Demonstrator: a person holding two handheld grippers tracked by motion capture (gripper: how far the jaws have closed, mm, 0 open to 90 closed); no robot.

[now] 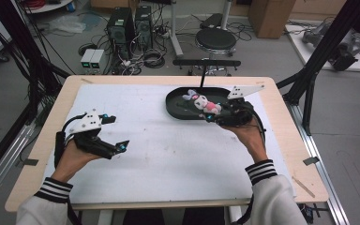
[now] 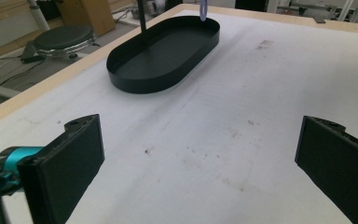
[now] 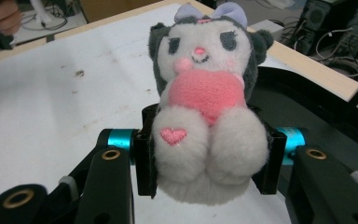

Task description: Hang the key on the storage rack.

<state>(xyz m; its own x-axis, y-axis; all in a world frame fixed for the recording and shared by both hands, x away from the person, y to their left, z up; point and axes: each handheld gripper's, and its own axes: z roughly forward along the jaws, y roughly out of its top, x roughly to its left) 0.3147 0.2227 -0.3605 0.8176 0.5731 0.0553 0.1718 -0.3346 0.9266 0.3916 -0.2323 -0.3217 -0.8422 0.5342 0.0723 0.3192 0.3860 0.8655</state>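
Observation:
A small plush toy with a white face, grey ears, a lilac bow and a pink belly sits squeezed between the pads of my right gripper, which is shut on its lower body. In the high view the plush toy hangs at the near right rim of the black oval tray, with my right gripper under it. My left gripper is over the white mat at the left, open, nothing between its jaws. The left gripper view looks across the mat to the black oval tray, its floor bare.
A white mat covers most of the wooden table. A thin black post with a crossbar stands at the tray's far side. Beyond the table are a stool, computer towers and cables on the floor.

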